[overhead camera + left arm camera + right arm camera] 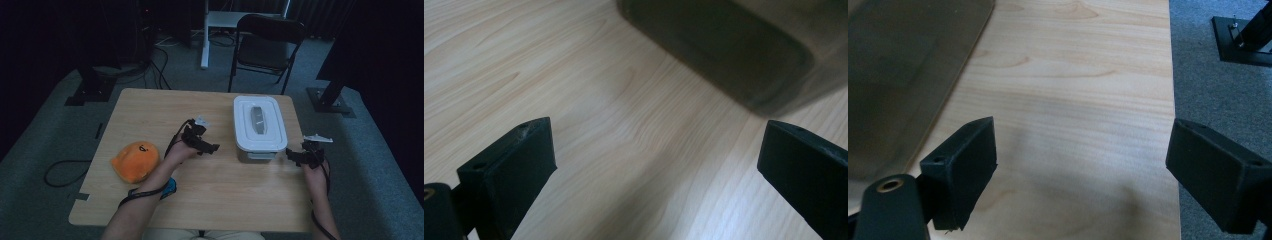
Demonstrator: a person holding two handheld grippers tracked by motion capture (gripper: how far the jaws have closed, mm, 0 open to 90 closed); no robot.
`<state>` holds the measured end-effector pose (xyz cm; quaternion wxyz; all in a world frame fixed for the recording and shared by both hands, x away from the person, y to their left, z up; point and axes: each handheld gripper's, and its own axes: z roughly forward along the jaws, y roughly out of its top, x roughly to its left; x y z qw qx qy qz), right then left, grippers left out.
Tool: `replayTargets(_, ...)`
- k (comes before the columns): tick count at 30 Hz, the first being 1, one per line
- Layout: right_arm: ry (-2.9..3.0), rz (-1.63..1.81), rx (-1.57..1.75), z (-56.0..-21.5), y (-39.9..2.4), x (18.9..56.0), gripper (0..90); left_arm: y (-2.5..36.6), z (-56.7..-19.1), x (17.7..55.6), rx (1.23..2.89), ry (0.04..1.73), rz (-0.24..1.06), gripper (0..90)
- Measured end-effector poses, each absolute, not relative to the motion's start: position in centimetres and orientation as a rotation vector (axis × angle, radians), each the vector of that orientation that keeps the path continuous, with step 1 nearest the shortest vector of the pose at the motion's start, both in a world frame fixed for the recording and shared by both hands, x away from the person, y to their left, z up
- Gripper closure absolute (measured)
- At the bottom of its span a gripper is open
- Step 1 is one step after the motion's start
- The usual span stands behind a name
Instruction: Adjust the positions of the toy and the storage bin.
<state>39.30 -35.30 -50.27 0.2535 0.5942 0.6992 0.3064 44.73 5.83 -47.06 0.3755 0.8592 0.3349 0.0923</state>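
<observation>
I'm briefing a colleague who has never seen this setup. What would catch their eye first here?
Probably the white lidded box on the far right part of the wooden table, with the open left gripper and right gripper flanking its near end, neither touching it. Next would be the orange plush toy at the table's left edge, beside the person's left forearm.

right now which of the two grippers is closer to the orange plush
The left gripper. It sits between the orange plush and the white lidded box, while the right gripper is on the box's far side, near the table's right edge.
</observation>
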Motion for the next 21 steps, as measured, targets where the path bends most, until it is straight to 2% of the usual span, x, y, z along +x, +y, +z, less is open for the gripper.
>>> replayTargets(4,1.901,0.838,1.621,-50.4,-35.2,40.1,12.6,4.6,-47.4,45.4,2.223,0.848,0.254,2.7)
replayTargets(7,1.902,0.841,1.624,-50.4,-35.1,40.7,12.6,4.1,-47.9,46.1,2.193,0.855,0.22,2.7)
replayTargets(21,1.872,0.88,1.646,-50.0,-35.0,43.3,12.6,2.0,-48.8,48.6,2.166,0.895,0.269,2.7)
